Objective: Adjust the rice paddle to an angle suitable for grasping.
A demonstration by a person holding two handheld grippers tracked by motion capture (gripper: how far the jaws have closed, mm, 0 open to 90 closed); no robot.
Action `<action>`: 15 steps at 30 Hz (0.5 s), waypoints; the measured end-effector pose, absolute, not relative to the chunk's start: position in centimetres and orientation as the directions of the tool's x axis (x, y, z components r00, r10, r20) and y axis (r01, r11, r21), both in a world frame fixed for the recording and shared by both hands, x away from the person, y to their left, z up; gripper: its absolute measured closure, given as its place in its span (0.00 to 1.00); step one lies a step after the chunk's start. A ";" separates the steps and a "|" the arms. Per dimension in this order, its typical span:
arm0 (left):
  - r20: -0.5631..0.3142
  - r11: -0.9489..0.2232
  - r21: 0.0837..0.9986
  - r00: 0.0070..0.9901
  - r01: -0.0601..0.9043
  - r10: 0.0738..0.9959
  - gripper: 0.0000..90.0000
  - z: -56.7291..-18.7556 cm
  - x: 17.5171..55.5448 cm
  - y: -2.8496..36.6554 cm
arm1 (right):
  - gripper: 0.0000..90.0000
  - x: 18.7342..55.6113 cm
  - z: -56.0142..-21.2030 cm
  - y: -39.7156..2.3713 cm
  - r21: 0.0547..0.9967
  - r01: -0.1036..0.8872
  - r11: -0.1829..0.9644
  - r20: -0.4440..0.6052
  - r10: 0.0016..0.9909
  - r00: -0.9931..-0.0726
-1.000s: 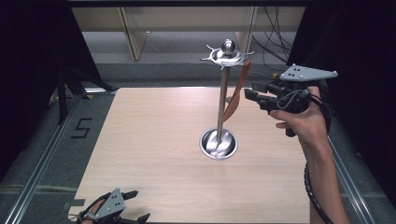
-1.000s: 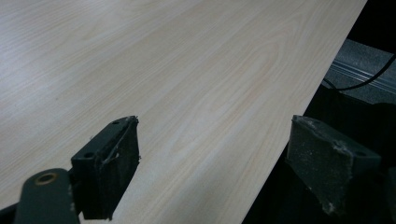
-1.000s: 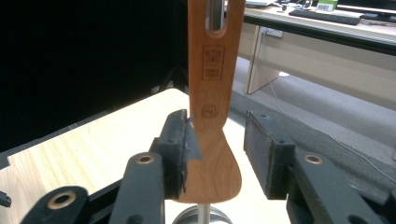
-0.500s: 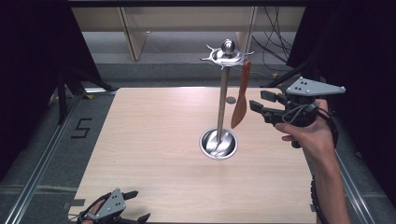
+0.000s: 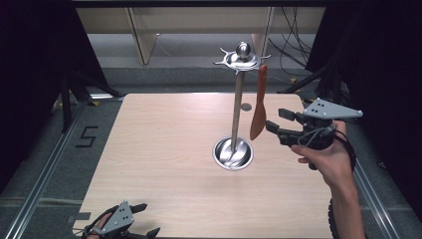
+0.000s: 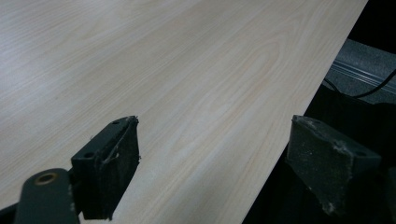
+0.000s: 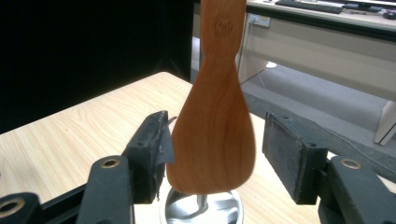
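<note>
A metal utensil stand rises from a round steel base on the wooden table. A brown wooden spatula hangs blade-down from a hook on the stand's top ring. My right gripper is open, just right of the blade. In the right gripper view the spatula's blade hangs between the open pads of that gripper, with the base below. My left gripper rests open at the table's near left edge, its pads holding nothing.
Bare table top spreads left of the stand. A small round mark sits on the table behind the pole. Metal rails run along both sides. Cables and furniture legs stand beyond the far edge.
The spatula has swung from tilted toward the pole to hanging straight. My right gripper has dropped lower and drawn back toward the person. The left gripper has stayed put.
</note>
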State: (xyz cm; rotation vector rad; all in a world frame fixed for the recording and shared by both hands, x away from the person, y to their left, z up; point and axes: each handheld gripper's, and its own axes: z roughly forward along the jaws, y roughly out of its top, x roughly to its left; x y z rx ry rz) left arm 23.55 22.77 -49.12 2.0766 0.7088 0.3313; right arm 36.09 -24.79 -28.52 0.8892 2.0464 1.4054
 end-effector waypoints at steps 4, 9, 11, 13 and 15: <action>-0.033 -0.432 0.828 0.800 0.358 0.599 0.18 -49.2 23.6 22.7 | 0.47 36.0 -29.2 -25.1 0.943 0.221 0.248 -0.037 0.740 -0.672; -0.035 -0.442 0.816 0.796 0.372 0.605 0.18 -49.1 23.5 22.8 | 0.47 35.6 -30.4 -25.3 0.944 0.254 0.213 0.009 0.748 -0.663; -0.041 -0.435 0.818 0.793 0.376 0.608 0.18 -49.1 23.5 22.8 | 0.47 35.5 -30.9 -25.3 0.941 0.262 0.213 0.016 0.747 -0.665; -0.043 -0.436 0.817 0.795 0.377 0.605 0.18 -49.1 23.5 22.8 | 0.47 35.5 -31.4 -25.4 0.941 0.259 0.217 0.012 0.746 -0.666; -0.047 -0.437 0.814 0.794 0.382 0.606 0.18 -49.0 23.5 22.8 | 0.47 35.5 -31.8 -25.4 0.934 0.274 0.227 0.015 0.745 -0.667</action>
